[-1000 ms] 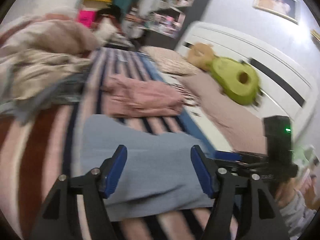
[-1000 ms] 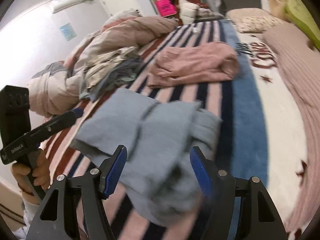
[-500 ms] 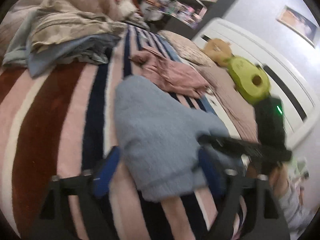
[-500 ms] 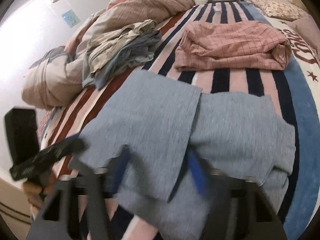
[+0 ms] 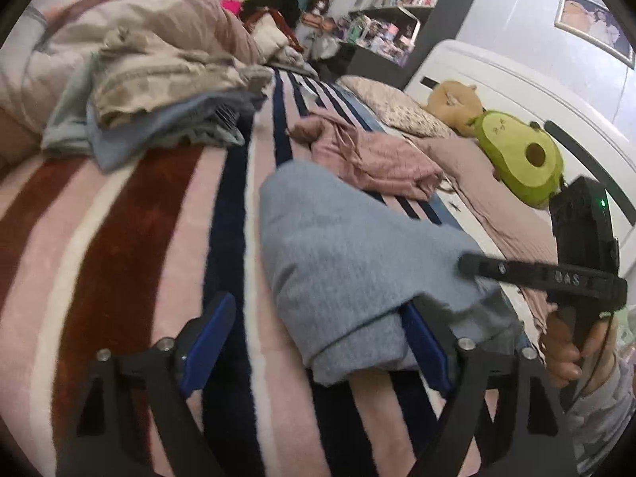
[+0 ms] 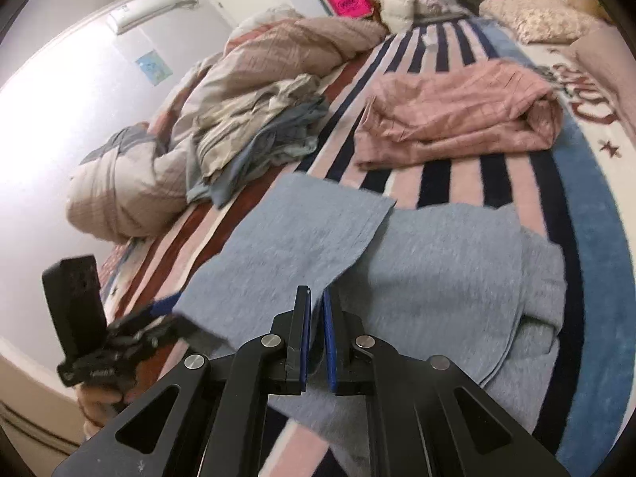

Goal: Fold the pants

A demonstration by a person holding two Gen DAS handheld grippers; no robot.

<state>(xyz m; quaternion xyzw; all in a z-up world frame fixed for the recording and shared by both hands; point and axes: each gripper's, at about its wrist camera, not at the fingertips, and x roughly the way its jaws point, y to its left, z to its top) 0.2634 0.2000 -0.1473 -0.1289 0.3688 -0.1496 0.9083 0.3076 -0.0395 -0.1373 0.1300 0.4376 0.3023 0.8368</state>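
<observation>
Since a second ago the right gripper [image 6: 316, 318] is clamped onto the grey pants [image 6: 417, 278] on the bed [image 6: 596, 278], while the wide-spread left gripper [image 5: 318, 338], closing, could snag only one layer.

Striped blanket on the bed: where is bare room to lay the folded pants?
Free: the maroon-and-pink stripes of the striped blanket, between the grey-blue knit pants and the heap of beige and blue laundry. Crowded: beyond the pants, where the crumpled pink checked garment lies.
</observation>
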